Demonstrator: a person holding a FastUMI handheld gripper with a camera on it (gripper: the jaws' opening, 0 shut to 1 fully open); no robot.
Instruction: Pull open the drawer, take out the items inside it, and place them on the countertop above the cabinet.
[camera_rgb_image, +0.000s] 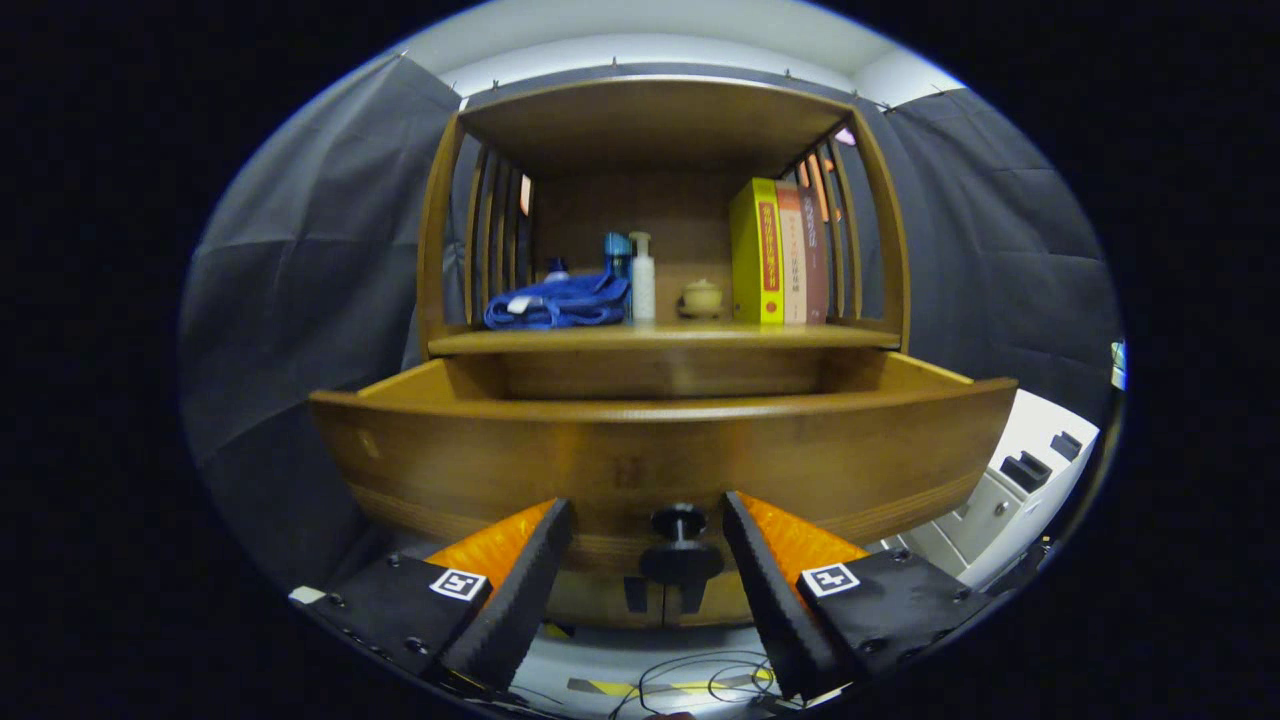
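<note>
A wooden cabinet drawer (660, 450) stands pulled out toward me, its curved front panel just ahead of the fingers. Its inside is hidden behind the front panel. A dark round knob (679, 522) sticks out of the panel's lower middle. My gripper (648, 525) is open, with the knob sitting in the gap between the two fingertips and neither finger touching it. Above the drawer runs the countertop (660, 336), a wooden shelf under a slatted hutch.
On the countertop lie a blue cloth bundle (555, 303), a white pump bottle (642, 279), a small cream lidded jar (701, 296) and upright books (778, 252). A white unit (1020, 475) stands low to the right. Cables (700, 680) lie on the floor below the fingers.
</note>
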